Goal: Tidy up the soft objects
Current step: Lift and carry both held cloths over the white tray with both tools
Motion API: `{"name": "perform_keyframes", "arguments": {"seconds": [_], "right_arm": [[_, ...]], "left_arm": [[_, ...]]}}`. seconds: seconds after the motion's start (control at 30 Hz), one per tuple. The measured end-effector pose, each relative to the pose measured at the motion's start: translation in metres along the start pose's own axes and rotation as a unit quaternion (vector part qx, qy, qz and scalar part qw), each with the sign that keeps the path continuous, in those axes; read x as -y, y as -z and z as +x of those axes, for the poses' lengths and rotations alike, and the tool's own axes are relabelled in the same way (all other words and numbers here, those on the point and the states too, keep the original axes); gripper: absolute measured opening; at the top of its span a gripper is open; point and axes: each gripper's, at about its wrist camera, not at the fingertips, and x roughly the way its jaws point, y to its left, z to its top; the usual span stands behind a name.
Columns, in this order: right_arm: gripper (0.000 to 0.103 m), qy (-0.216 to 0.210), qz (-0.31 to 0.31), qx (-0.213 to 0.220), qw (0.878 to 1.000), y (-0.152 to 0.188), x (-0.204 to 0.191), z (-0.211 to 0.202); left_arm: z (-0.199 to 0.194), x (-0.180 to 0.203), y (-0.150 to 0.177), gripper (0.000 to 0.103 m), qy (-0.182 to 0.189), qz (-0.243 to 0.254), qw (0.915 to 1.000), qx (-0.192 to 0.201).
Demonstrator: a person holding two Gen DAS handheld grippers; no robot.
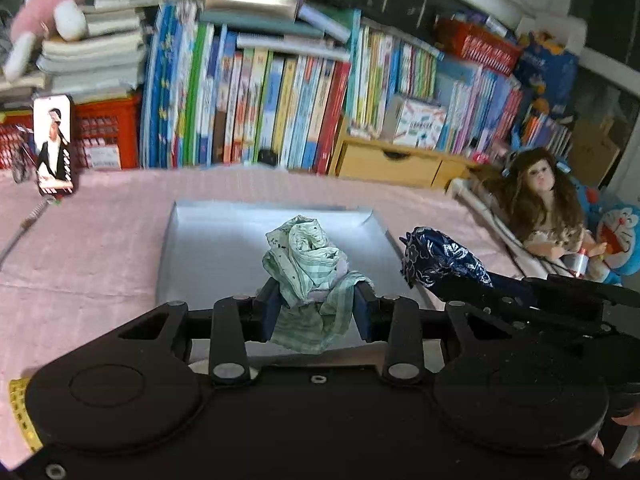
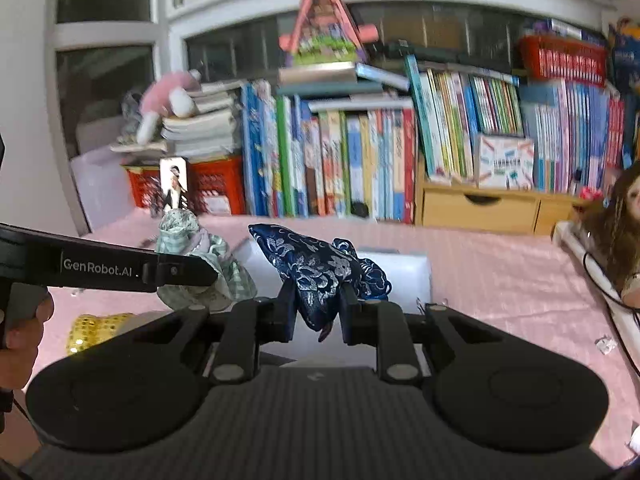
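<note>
My left gripper (image 1: 316, 300) is shut on a crumpled green checked cloth (image 1: 308, 260), held above a shallow grey tray (image 1: 208, 240) on the pink tablecloth. My right gripper (image 2: 318, 300) is shut on a dark blue pouch with silver flowers (image 2: 316, 268), held over the same tray (image 2: 416, 268). In the left wrist view the blue pouch (image 1: 440, 260) hangs at the tray's right edge. In the right wrist view the green cloth (image 2: 188, 240) shows to the left, behind the left gripper's black body (image 2: 100, 268).
A wall of upright books (image 1: 280, 112) and red crates (image 1: 104, 136) lines the far side. A long-haired doll (image 1: 540, 200) and a blue cat plush (image 1: 620, 232) sit at the right. A gold sequinned thing (image 2: 92, 328) lies on the pink cloth (image 2: 500, 280).
</note>
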Motion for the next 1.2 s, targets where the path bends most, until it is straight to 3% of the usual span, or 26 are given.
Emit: {"name": "perform_keyframes", "arguments": {"seconds": [0.27, 0.43, 0.73, 1.2], "right_arm": [[0.026, -0.020, 0.058, -0.106, 0.992, -0.011, 0.033, 0.055], [0.026, -0.020, 0.085, -0.145, 0.986, -0.004, 0.046, 0.081], [0.026, -0.021, 0.094, -0.181, 0.979, 0.002, 0.052, 0.109], [0.026, -0.027, 0.109, -0.210, 0.971, 0.006, 0.056, 0.120]], "left_arm": [[0.078, -0.011, -0.019, 0.035, -0.005, -0.039, 0.9946, -0.096], [0.109, -0.010, -0.020, 0.035, -0.018, -0.041, 0.9917, -0.121], [0.136, -0.008, -0.015, 0.035, -0.026, -0.045, 0.9884, -0.143], [0.149, -0.002, -0.011, 0.035, -0.022, -0.041, 0.9869, -0.155]]}}
